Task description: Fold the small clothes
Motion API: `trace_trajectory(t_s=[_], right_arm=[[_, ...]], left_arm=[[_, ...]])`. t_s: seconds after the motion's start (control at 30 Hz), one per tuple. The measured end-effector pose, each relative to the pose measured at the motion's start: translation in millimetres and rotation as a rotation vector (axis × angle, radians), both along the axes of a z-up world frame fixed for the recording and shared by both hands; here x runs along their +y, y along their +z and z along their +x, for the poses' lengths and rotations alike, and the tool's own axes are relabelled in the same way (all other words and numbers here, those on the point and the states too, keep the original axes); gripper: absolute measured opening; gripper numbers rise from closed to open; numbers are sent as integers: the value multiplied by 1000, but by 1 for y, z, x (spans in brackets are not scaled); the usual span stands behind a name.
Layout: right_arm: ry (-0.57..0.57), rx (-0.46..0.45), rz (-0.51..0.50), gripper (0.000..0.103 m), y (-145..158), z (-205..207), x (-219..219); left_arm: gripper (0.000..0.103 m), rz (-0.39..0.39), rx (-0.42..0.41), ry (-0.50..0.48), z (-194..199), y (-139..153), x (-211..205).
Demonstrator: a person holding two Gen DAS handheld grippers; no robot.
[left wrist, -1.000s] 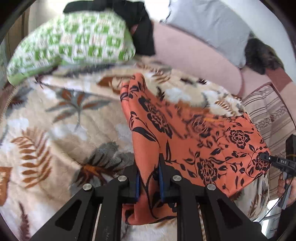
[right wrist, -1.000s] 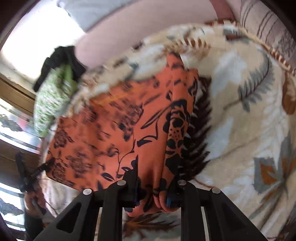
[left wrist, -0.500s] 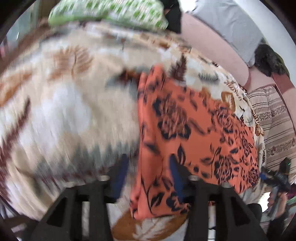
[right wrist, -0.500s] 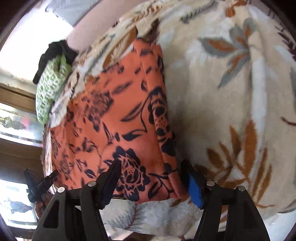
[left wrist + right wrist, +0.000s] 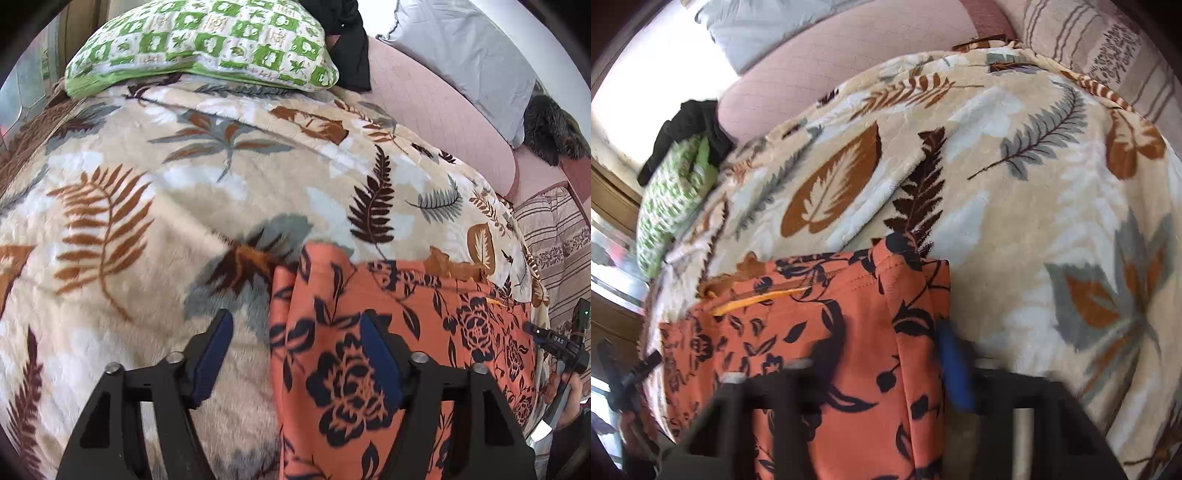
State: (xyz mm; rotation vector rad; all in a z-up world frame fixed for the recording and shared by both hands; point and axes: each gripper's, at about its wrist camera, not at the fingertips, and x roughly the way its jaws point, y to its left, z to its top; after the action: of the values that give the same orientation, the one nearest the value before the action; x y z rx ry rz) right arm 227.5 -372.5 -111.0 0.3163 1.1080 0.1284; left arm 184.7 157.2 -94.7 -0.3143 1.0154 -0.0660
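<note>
An orange garment with a black flower print (image 5: 399,332) lies folded flat on a leaf-patterned blanket (image 5: 166,206), near its front edge. My left gripper (image 5: 295,347) is open and empty, hovering over the garment's left edge. My right gripper (image 5: 882,373) is open and empty, blurred, over the garment's right edge (image 5: 849,332). A yellow seam shows at the garment's far fold (image 5: 757,300). Each gripper shows small at the side of the other's view.
A green-and-white checked pillow (image 5: 199,40) and a black cloth (image 5: 351,48) lie at the far end. A pink sofa back (image 5: 436,107) with a grey cushion (image 5: 465,55) runs behind. A striped cover (image 5: 554,251) lies to the right.
Both grippers let go of the garment and opened. They pulled back toward the blanket's front edge. The garment now lies folded to a shorter shape.
</note>
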Motion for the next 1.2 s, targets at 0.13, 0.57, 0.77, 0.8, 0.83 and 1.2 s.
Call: trace_trajectory(t_s=[0.13, 0.57, 0.77, 0.8, 0.83, 1.2], right_arm=[[29, -36, -49, 29, 9, -1, 7], [-129, -15, -38, 63, 1, -1, -36], [-150, 2, 190, 71, 27, -100, -51], [-183, 6, 257, 71, 26, -127, -55], [-227, 3, 353, 71, 21, -153, -59], [-613, 56, 914, 72, -76, -194, -34]], left_arm=[[11, 46, 57, -22, 22, -14, -4], [25, 110, 41, 10, 10, -1, -5], [64, 105, -130, -16, -82, 49, -14], [64, 81, -140, -12, -99, 50, -14], [64, 52, -139, -8, -114, 49, -15], [64, -48, -83, -63, -137, 19, -70]])
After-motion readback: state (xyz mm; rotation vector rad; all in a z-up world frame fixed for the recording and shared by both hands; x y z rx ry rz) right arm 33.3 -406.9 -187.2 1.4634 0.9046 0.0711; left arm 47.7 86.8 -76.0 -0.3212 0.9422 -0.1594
